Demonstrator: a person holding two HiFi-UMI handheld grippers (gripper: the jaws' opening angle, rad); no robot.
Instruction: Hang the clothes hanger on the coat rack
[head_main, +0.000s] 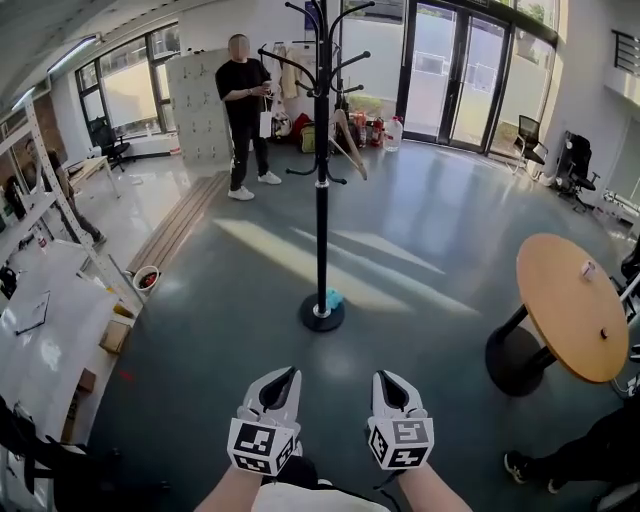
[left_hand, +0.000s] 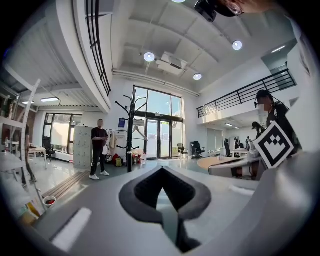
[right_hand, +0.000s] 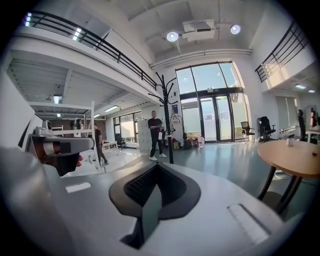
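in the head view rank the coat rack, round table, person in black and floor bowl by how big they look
1. coat rack, tallest by far
2. round table
3. person in black, farther off, so real size unsure
4. bowl, smallest

A: What do my tools look like from up here?

B: Your left gripper (head_main: 286, 376) and your right gripper (head_main: 388, 381) match. Each has a smooth pale grey-white shell that is rounded and tapers to a point.

A: And inside?

B: Black ribbed pads (right_hand: 138, 185) line the hollow of each one.

A: Any markings?

B: Each carries a cube (head_main: 262, 446) behind the shell, its faces printed with black-and-white square markers.
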